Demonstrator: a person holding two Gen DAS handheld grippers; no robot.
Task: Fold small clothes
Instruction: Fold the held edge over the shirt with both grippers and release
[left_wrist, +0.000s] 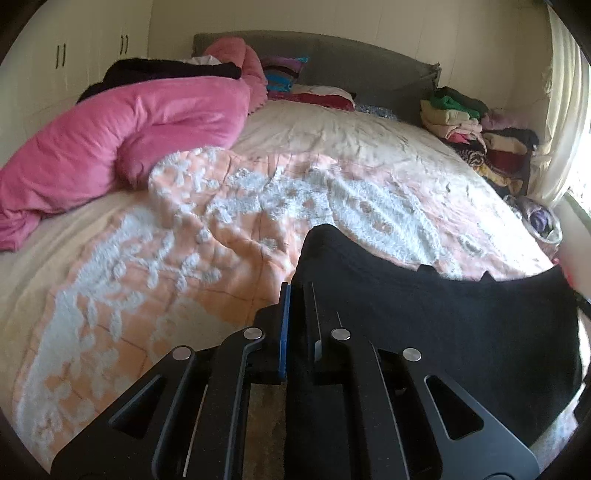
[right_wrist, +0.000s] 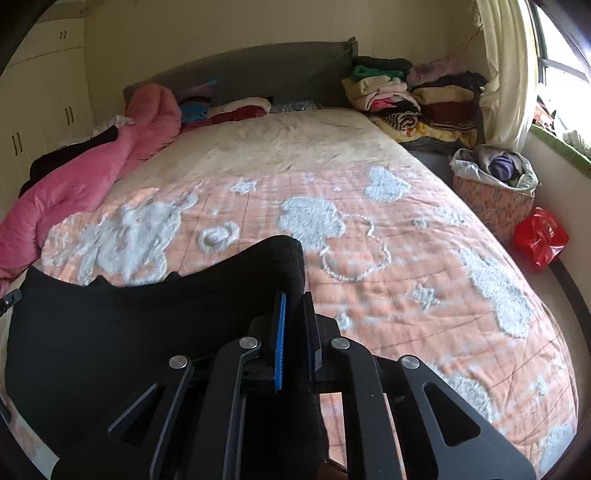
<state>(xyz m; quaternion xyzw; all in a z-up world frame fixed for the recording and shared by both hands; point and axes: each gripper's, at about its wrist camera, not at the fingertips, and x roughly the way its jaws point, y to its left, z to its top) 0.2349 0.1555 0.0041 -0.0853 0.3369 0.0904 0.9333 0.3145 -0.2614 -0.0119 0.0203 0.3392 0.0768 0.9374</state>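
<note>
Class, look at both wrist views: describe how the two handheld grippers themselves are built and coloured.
The left gripper and right gripper look alike: matt black angular linkage arms with triangular cut-outs, joined by round silver pivot pins. Each has two flat black fingers, one faced with a ribbed blue pad. No cables, markings or sleeves show.

A bed (right_wrist: 280, 147) fills both views. A peach quilt (right_wrist: 388, 258) with white fluffy shapes covers its lower part and a cream sheet (right_wrist: 266, 140) its upper part. A pink duvet (left_wrist: 122, 125) lies bunched at left, with pillows (left_wrist: 317, 94) at the grey headboard (left_wrist: 351, 62), top centre.
</note>
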